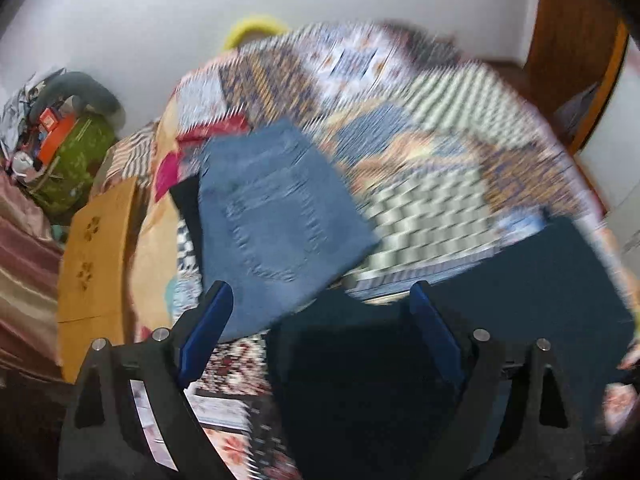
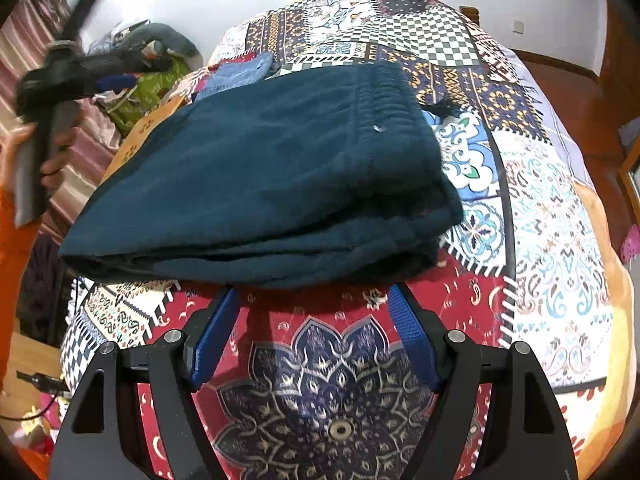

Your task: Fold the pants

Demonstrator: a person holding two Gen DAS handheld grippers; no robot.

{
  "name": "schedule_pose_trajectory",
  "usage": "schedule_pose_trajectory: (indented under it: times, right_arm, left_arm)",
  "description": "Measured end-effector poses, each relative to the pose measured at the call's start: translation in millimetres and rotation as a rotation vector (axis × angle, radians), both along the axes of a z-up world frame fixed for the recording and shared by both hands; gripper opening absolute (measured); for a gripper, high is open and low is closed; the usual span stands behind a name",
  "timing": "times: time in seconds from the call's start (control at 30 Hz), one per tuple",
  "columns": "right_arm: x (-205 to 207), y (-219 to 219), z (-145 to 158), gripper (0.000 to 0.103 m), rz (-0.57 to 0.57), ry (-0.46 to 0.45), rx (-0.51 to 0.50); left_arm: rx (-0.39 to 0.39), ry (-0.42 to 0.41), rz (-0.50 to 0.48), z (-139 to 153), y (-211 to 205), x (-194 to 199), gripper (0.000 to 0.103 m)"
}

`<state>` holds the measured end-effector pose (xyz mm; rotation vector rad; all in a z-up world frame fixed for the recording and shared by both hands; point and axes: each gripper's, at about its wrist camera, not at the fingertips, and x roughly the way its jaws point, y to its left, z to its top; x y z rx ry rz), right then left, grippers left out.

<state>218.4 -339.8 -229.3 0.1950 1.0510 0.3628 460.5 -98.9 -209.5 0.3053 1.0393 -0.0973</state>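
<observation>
dark teal fleece pants (image 2: pixel 256 176), soft and thick, lie folded in a squarish stack on the patchwork-print bedspread (image 2: pixel 552 240), with folded blue denim jeans (image 1: pixel 276 216) beyond them. right gripper (image 2: pixel 312 308) points steeply down just short of the stack's near fold, jaws apart and empty. left gripper (image 1: pixel 320 304), blurred, hangs over the dark fabric with jaws spread wide, holding nothing.

both grippers share one build: a black plastic frame with triangular cut-outs and paired linkage arms, each pivot capped by a round silver screw head. the left gripper (image 1: pixel 322 300) carries flat blue fingers (image 1: pixel 206 330) and a pale printed strip on its left arm. the right gripper (image 2: pixel 314 306) has ribbed blue fingers (image 2: pixel 412 340). the person's hand (image 2: pixel 54 148) emerges from an orange sleeve (image 2: pixel 12 280).
</observation>
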Motion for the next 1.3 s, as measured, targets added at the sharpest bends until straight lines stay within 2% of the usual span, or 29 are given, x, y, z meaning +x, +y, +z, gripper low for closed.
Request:
schedule_pose_trajectory:
  times: [0.17,0.23,0.37,0.53,0.77,0.93,1.0,1.07,1.17,1.23,1.3]
  right_arm:
    - [15,5,2,0.073,0.014,0.007,-0.029]
    - [19,7,1,0.073,0.015,0.010,-0.047]
    - [30,7,1,0.073,0.008,0.010,-0.069]
    - [32,1,4,0.073,-0.030,0.000,-0.088]
    - [19,-12,18,0.073,-0.066,-0.034,-0.117]
    - [6,-13,34,0.073,-0.078,-0.075,-0.100]
    - [2,-10,39,0.073,-0.071,-0.091,-0.094]
    - [-4,-3,45,0.073,-0.057,-0.109,-0.089]
    - [-12,6,51,0.073,-0.038,-0.132,-0.088]
    - [-16,11,52,0.073,-0.033,-0.141,-0.092]
    - [-20,12,51,0.073,-0.029,-0.143,-0.088]
  left_arm:
    - [0.077,0.129,0.031,-58,20,37,0.091]
    - [0.104,0.144,0.015,-75,29,42,0.101]
    - [0.014,0.152,0.014,-87,58,35,0.103]
    - [0.008,0.180,0.047,-94,91,0,0.103]
    - [0.008,0.160,0.068,-82,114,-72,0.103]
    - [0.030,0.128,0.043,-62,96,-119,0.088]
    - [0.034,0.115,0.031,-55,86,-130,0.078]
    - [0.043,0.096,0.014,-47,75,-141,0.078]
    - [-0.056,0.121,-0.040,-37,60,-152,0.078]
    - [-0.077,0.119,-0.055,-33,50,-159,0.078]
    - [-0.133,0.137,-0.068,-32,42,-163,0.078]
